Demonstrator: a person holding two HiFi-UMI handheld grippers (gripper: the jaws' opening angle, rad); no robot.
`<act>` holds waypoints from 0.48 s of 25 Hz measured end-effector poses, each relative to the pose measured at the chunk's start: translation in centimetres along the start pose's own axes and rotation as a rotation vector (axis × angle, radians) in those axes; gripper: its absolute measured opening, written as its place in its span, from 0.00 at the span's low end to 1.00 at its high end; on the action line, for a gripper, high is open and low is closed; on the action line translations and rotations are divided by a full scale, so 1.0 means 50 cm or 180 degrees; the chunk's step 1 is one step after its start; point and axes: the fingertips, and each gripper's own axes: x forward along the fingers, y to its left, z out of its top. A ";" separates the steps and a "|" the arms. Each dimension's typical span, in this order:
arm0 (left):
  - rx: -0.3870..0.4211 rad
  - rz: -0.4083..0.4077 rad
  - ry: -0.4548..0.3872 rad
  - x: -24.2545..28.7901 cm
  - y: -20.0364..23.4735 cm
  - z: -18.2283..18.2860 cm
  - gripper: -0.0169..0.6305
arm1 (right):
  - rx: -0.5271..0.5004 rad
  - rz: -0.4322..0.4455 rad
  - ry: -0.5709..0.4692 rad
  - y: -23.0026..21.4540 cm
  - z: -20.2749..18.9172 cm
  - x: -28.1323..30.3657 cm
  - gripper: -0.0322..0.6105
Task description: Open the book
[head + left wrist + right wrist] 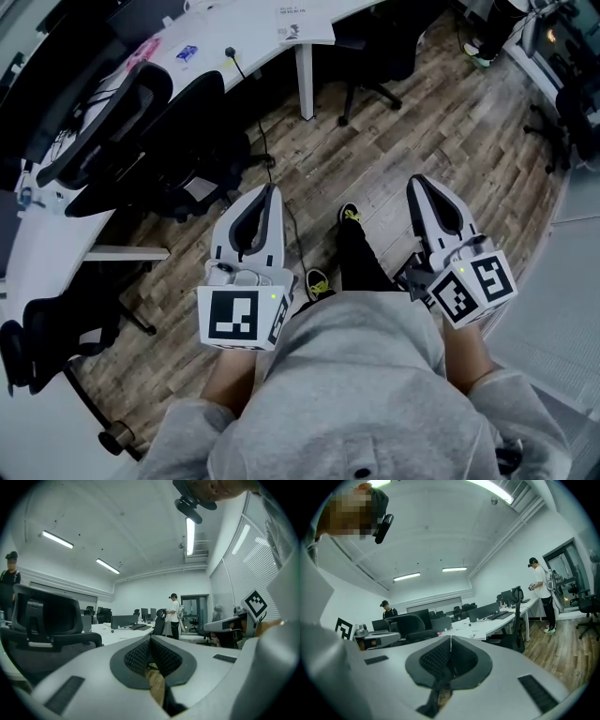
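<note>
I stand on a wooden floor and hold both grippers in front of my body, roughly level. My left gripper [272,191] is shut, its tips meet and nothing is between them; its tips [151,637] join in the left gripper view too. My right gripper [418,182] is also shut and empty, and in its own view the tips [450,637] touch. A white book or booklet [306,22] lies on the white desk [244,37] far ahead of both grippers. The same white booklet [465,627] shows on the desk in the right gripper view.
Black office chairs [141,131] stand along the curved desk at the left. A cable [265,141] hangs from the desk to the floor. Another chair [375,56] stands beyond the desk leg [305,82]. A person [541,592] stands near the door, another person [386,609] behind monitors.
</note>
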 end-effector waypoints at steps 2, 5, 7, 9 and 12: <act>0.0001 -0.0004 0.0009 0.008 -0.001 -0.002 0.04 | 0.0029 -0.0003 -0.0010 -0.008 -0.001 0.003 0.09; 0.0010 0.0018 0.0009 0.022 0.003 0.000 0.04 | 0.0074 0.0010 -0.0018 -0.020 -0.002 0.014 0.09; 0.0016 0.0039 0.0008 0.035 0.009 0.003 0.04 | 0.0083 0.0017 -0.0036 -0.028 0.002 0.026 0.09; 0.0022 0.0040 0.0017 0.050 0.013 0.004 0.04 | 0.0098 0.0019 -0.0048 -0.037 0.005 0.038 0.09; 0.0037 0.0019 0.0021 0.073 0.016 0.008 0.04 | 0.0136 0.0011 -0.0051 -0.054 0.007 0.055 0.09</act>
